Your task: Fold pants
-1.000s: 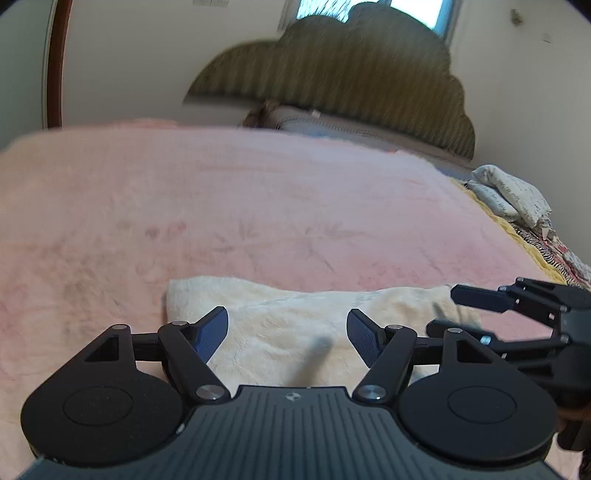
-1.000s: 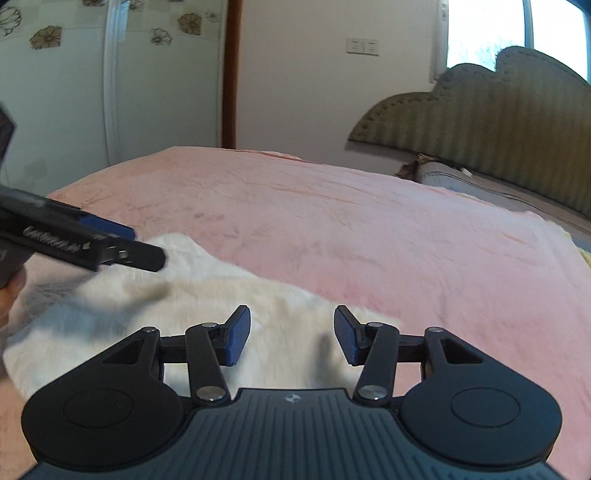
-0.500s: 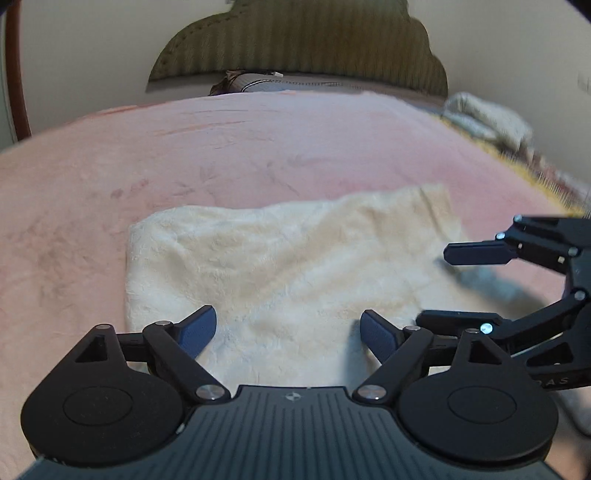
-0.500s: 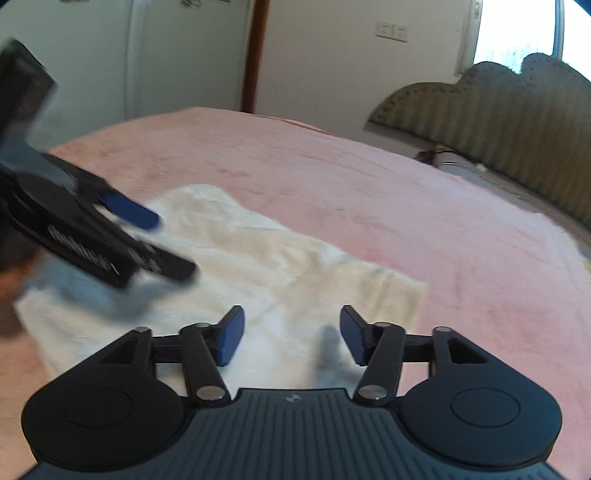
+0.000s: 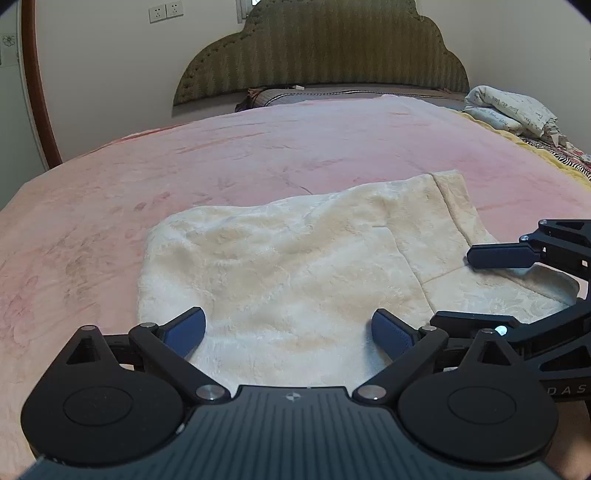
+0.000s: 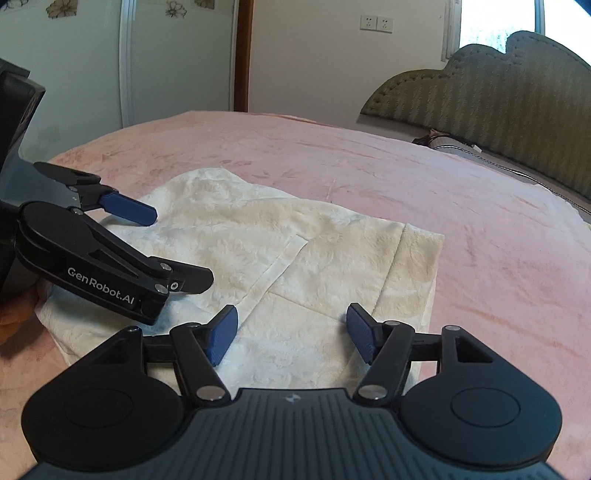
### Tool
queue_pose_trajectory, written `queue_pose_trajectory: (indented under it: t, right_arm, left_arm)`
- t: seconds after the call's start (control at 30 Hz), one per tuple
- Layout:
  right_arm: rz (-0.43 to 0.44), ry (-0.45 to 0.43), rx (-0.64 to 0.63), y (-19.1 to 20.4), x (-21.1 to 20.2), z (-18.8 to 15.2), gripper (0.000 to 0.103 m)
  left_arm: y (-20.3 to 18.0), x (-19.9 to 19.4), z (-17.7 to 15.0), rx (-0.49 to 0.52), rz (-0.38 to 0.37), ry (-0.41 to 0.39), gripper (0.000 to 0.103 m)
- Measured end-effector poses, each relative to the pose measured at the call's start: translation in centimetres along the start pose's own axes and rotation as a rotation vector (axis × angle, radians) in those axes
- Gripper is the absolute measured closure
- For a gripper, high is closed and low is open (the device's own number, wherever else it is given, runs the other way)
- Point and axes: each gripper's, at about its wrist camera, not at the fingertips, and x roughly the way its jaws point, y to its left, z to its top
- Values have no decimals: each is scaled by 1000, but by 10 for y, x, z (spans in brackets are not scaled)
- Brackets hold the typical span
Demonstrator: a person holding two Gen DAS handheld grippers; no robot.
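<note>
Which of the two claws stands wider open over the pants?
The left claw: its blue pads spread much farther apart than those of the right claw. Both have just been opening, with nothing gripped, above the cream pants.

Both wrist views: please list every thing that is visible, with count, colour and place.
pants: one, cream, fleecy, lying folded on the blanket under both grippers
blanket: one, pink, covering the bed
headboard: one, olive green, at the far end of the bed
pillow: one, grey, below the headboard
folded bedding: one pile, white with print, far right bed edge
wall sockets: two, white, on the wall
left gripper: one, black with blue pads, jaws just opening, nothing between them
right gripper: one, black with blue pads, jaws just opening, nothing between them
</note>
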Motion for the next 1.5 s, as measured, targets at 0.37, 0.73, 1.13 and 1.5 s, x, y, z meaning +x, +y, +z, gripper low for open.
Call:
queue_pose_trajectory:
  t: [0.37, 0.73, 1.13, 1.5]
  right_arm:
    - [-5, -59, 22, -1, -3, -12, 38]
    - [147, -35, 286, -63, -29, -9, 17]
    - [431, 50, 553, -130, 7, -33, 16]
    - [734, 126, 573, -131, 68, -2, 15]
  left_arm:
    - [-3, -5, -4, 12, 23, -12, 0]
    - [95, -49, -5, -224, -69, -37, 2]
    - [171, 7, -23, -612, -527, 128, 2]
    - [150, 42, -7, -540, -722, 146, 2]
